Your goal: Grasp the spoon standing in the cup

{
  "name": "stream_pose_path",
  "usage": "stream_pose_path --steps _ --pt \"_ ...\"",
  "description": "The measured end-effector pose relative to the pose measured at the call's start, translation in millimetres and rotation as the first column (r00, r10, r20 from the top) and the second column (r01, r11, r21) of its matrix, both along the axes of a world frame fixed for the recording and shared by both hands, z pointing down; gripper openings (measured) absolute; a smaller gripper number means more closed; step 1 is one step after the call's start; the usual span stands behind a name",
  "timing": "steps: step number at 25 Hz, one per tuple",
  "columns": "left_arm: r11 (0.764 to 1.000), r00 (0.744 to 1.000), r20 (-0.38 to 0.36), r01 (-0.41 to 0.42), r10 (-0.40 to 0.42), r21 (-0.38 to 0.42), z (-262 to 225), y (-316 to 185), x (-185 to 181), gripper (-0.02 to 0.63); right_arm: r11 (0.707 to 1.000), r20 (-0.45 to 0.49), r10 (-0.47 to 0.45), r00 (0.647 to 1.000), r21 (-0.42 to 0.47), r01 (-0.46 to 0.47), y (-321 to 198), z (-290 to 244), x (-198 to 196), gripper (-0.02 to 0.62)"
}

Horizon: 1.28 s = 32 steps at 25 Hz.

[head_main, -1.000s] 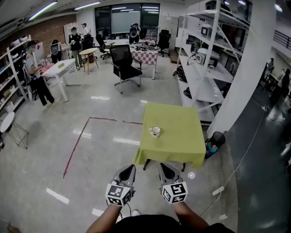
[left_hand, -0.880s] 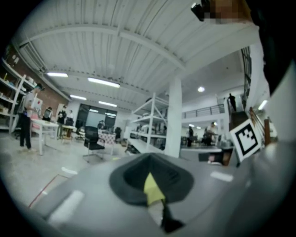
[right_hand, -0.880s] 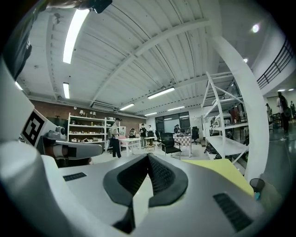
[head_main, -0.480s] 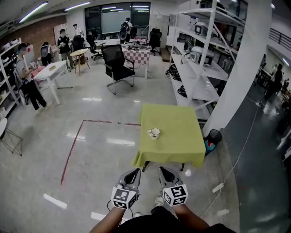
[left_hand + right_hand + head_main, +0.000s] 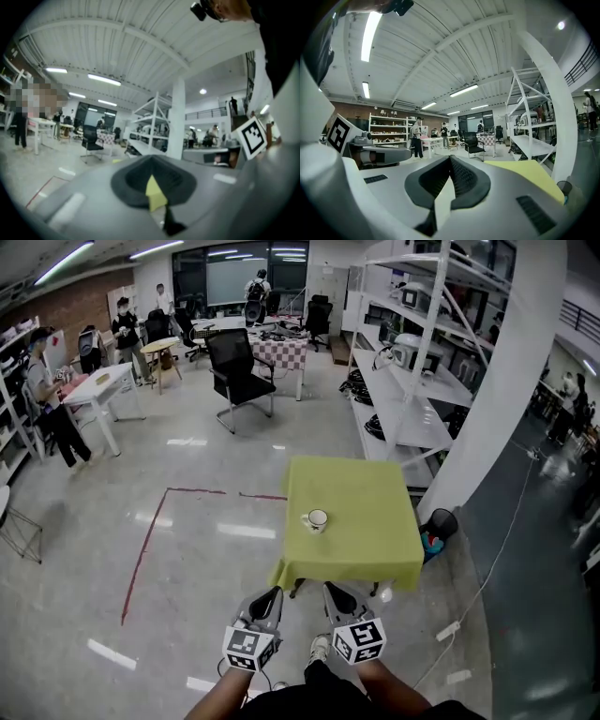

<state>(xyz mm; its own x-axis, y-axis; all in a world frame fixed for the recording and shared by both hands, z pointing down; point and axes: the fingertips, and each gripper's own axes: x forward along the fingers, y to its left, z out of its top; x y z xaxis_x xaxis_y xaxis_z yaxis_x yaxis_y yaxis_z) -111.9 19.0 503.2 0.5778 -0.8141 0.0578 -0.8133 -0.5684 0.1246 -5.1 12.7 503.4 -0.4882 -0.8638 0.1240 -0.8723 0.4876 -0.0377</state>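
Both tongs are clenched with nothing in them. The left tongs (image 5: pixel 272 594) and right tongs (image 5: pixel 333 591) hang side by side over the floor, just short of the yellow-green tabletop's (image 5: pixel 375 545) near edge. The cup (image 5: pixel 317 519) stands on the tabletop toward its left edge; the spoon's honestly too small to pick out. Beyond the tabletop there's a black office chair (image 5: pixel 234 367), with a white shelf rack (image 5: pixel 412 381) off its far right corner.
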Motion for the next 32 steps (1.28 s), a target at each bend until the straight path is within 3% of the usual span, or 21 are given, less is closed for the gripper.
stream_pose_path --steps 8,32 --pt "1.0 1.0 0.005 0.027 -0.027 -0.002 0 -46 1 0.006 1.0 0.003 0.0 1.0 -0.008 0.0 -42 5 15 0.006" --pt "0.997 0.996 0.052 0.071 -0.07 -0.023 0 -183 80 0.006 0.996 0.062 -0.079 0.995 -0.046 0.082 -183 14 80 0.006"
